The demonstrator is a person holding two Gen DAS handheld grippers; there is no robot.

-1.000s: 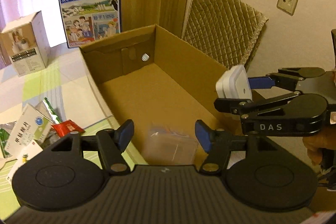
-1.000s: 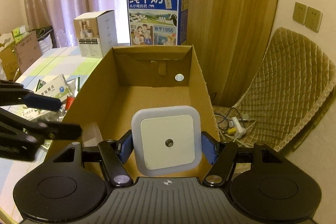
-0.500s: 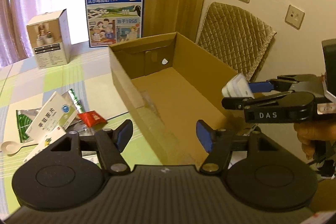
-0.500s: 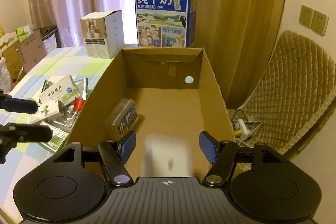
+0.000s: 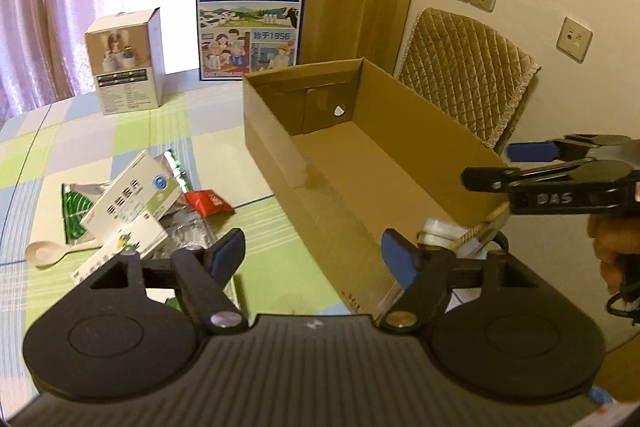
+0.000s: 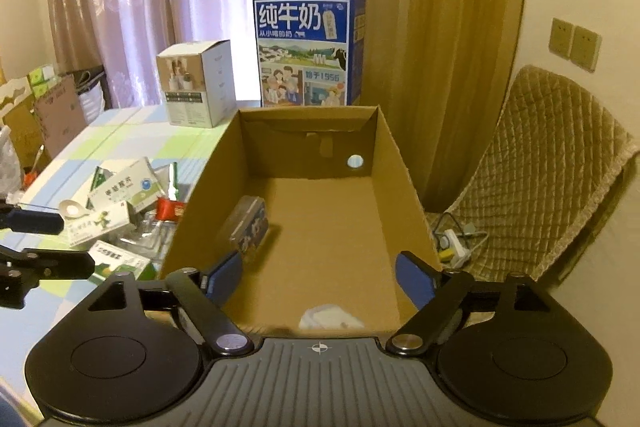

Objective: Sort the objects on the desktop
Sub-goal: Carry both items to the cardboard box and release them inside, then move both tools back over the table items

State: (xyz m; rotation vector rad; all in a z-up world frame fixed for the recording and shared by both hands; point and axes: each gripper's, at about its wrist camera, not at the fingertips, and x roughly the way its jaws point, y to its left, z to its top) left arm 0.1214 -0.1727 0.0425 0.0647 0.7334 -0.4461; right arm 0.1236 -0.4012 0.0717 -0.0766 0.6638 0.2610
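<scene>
Checked green-and-blue cloth covers the bench point(image 5: 120, 131), where a plain corrugated cardboard box point(image 6: 404, 183) stands open before a blue milk carton point(image 6: 304, 51) printed "1956". Both grippers are opening with nothing between their blue pads: the left gripper point(image 5: 312, 255) over the box's near wall, the right gripper point(image 6: 320, 277) above the box's floor. Only the right wrist view shows a flat clear-lidded case point(image 6: 248, 227) inside; a blurred white object point(image 6: 330, 317) lies below. Medicine packets point(image 5: 132, 199) and a pale spoon point(image 5: 48, 253) litter the cloth.
</scene>
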